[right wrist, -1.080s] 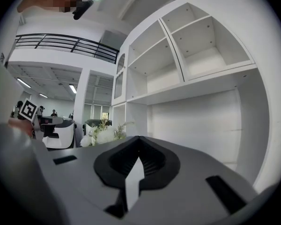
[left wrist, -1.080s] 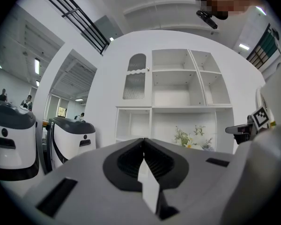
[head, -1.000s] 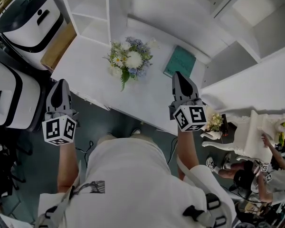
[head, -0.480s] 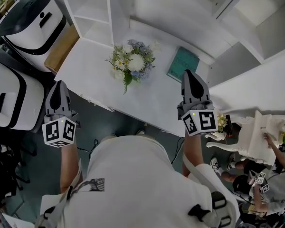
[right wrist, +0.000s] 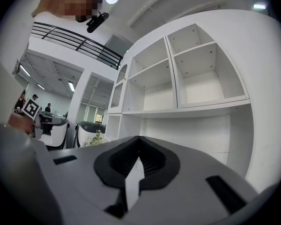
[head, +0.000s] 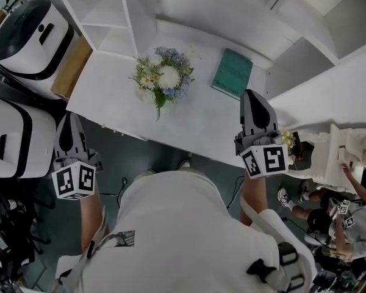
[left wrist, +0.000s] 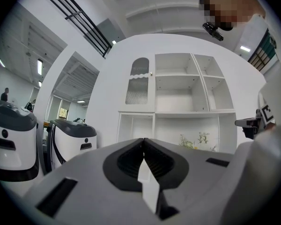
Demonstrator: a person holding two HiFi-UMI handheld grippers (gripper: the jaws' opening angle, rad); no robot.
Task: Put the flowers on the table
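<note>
Head view first, says the desk: where are the flowers?

Operator: From my remote seat I see the flowers (head: 163,78), a bunch of white, blue and yellow blooms, sitting on the white surface (head: 195,124) in the upper middle of the frame. Green leaves trail toward the near edge. A green book (head: 232,73) lies just to their right, apart from them.

Desk: And the tongs?

Operator: Both pairs are pressed together, and nothing is pinched between them. My left tongs (head: 67,118) hang at lower left, off the surface's near edge, over dark floor and beside a white machine (head: 12,136). My right tongs (head: 254,95) are right of centre, their tip at the surface's right end, below and right of the book. Each pair is well apart from the flowers.

Desk: Anything from the gripper views?

Operator: Left gripper view shows the jaws meeting at the tip. A white shelf unit (left wrist: 175,86) fills the frame ahead, and the flowers appear small at its lower right. Right gripper view shows the same closed tip, with the flowers small at left.
</note>
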